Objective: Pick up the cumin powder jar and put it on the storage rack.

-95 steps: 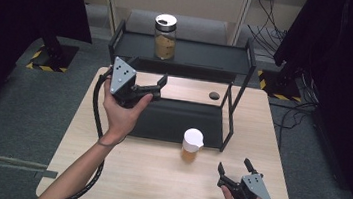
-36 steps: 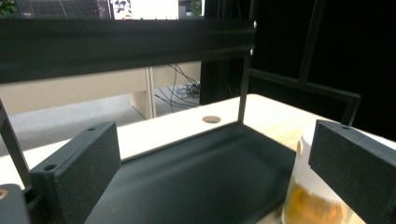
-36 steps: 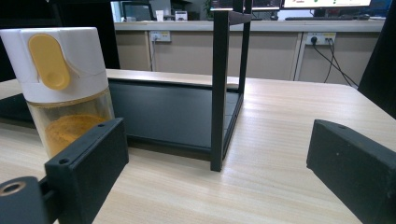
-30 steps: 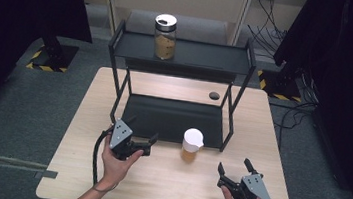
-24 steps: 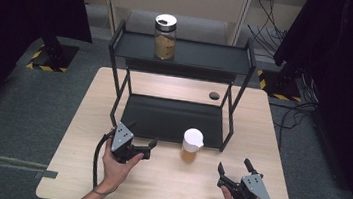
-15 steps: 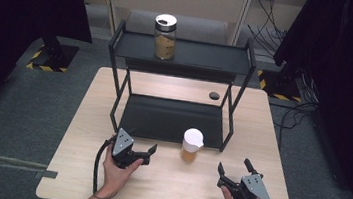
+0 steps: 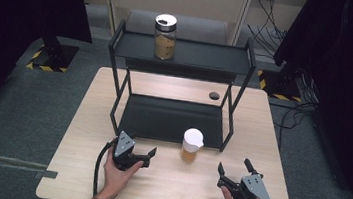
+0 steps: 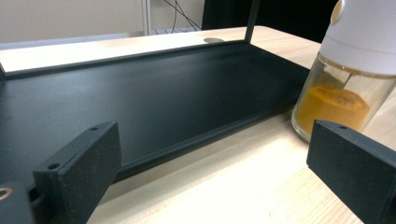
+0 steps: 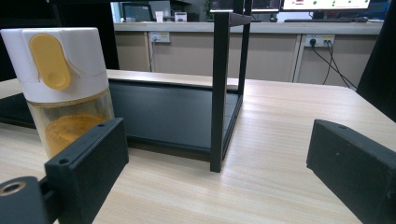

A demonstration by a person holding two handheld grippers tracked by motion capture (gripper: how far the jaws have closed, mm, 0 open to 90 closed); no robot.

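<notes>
A small glass jar (image 7: 191, 146) with a white lid and orange powder stands on the wooden table just in front of the black two-tier rack (image 7: 241, 61). My left gripper (image 7: 146, 157) rests low on the table to the jar's left, open, with nothing between its fingers. In the left gripper view the jar (image 8: 348, 93) stands beyond the right jaw of the open left gripper (image 8: 215, 186), and the lower shelf (image 8: 140, 93) lies ahead. My right gripper (image 7: 234, 166) is open and empty at the front right. Its own view has the jar (image 9: 65, 84) behind the left jaw of the right gripper (image 9: 215, 186).
A taller jar (image 7: 164, 36) of brown powder with a silver lid stands on the rack's top shelf. The rack's front right post (image 9: 219, 93) rises ahead of the right gripper. A round dark hole (image 7: 213, 95) sits in the table (image 7: 270, 140) behind the rack.
My left hand has come down from beside the rack's left side toward the table's front, and over the last second slid a little further toward me. The right gripper has stayed put.
</notes>
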